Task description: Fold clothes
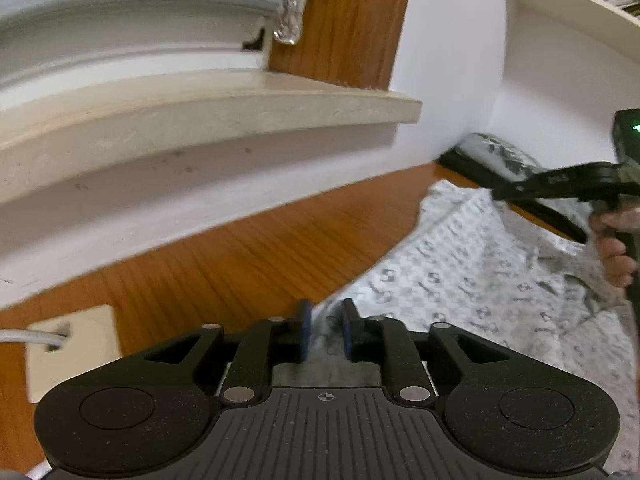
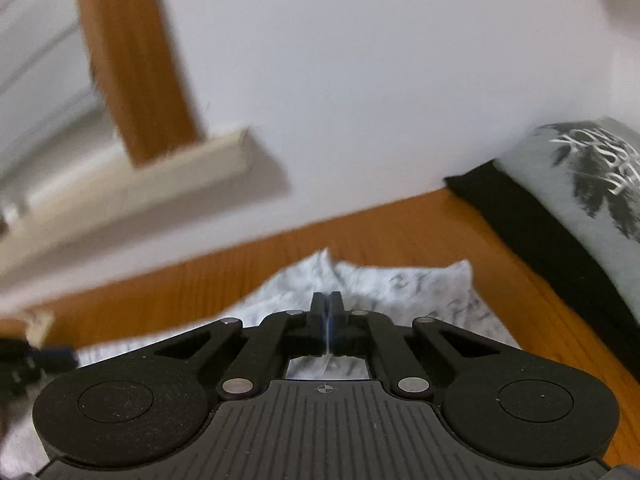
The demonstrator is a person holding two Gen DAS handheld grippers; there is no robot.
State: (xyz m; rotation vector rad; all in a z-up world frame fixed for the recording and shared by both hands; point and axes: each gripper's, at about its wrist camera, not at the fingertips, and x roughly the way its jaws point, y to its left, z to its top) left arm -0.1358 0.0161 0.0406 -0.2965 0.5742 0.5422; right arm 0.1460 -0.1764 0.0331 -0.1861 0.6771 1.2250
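A white garment with a small grey check print point(image 1: 460, 280) lies spread on the wooden table point(image 1: 240, 248). My left gripper point(image 1: 326, 328) sits at the garment's left edge. Its blue pads point(image 1: 306, 332) stand a little apart, with a fold of the cloth loose between them. Over to the right, my right gripper point(image 1: 496, 194) is held by a hand point(image 1: 612, 252) above the garment. In the right wrist view the right gripper point(image 2: 328, 320) is shut, with a thin edge of the white garment point(image 2: 420, 292) pinched between its pads.
A folded grey T-shirt with a dark print point(image 2: 580, 168) rests on a black garment point(image 2: 532, 224) at the table's far right, against the white wall. A window sill point(image 1: 200, 120) juts out over the table's back. A wall socket plate with a cable point(image 1: 72, 344) is at the left.
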